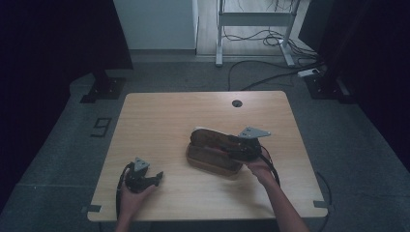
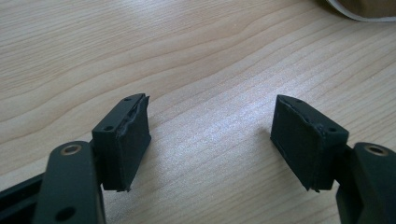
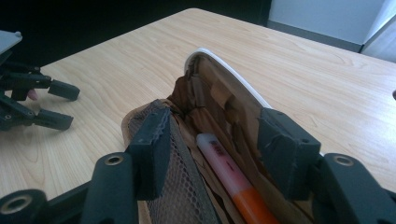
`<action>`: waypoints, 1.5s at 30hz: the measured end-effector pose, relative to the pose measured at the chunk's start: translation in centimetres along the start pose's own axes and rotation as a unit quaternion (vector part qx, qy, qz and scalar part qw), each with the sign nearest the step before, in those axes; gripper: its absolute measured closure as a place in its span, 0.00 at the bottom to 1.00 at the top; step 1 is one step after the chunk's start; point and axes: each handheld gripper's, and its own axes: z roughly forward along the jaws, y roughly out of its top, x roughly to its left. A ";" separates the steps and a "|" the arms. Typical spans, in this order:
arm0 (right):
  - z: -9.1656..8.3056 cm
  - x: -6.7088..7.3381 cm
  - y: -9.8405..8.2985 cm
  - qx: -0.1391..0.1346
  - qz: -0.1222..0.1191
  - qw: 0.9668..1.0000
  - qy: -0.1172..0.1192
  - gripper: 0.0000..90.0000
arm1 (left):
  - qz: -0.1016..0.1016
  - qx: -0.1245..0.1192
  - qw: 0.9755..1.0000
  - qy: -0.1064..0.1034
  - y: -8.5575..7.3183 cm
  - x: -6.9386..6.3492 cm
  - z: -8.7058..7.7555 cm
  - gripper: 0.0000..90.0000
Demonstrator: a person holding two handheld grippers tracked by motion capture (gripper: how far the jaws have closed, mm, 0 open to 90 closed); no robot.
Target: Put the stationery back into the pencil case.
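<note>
Hands enter from the desk's near edge in the high view: the left gripper [image 1: 157,177] rests near the near-left corner, the right gripper [image 1: 231,144] at an open brown pencil case [image 1: 212,157] right of centre. Left gripper view: jaws wide apart over bare desk [image 2: 196,56], holding nothing. Right gripper view: jaws parted astride the case, an orange pen [image 3: 233,179] lying inside between them, untouched.
</note>
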 end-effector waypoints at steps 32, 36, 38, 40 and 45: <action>-5.3 -2.1 -7.0 0.004 0.064 0.996 -0.062 0.42 | 0.000 -0.001 1.000 0.000 0.0 0.0 0.0 0.31; -5.8 -2.9 -8.3 0.013 0.072 0.994 -0.076 0.42 | 0.000 0.000 1.000 0.000 0.0 0.0 0.0 0.31; -6.0 -3.2 -8.9 0.023 0.071 0.994 -0.083 0.42 | 0.000 0.000 1.000 0.000 0.0 0.0 0.0 0.31; -6.2 -3.5 -9.5 0.027 0.078 0.993 -0.085 0.42 | 0.000 0.000 1.000 0.000 0.0 0.0 0.0 0.31; -6.3 -3.6 -9.9 0.032 0.080 0.992 -0.088 0.42 | 0.000 0.000 1.000 0.001 0.0 0.0 0.0 0.31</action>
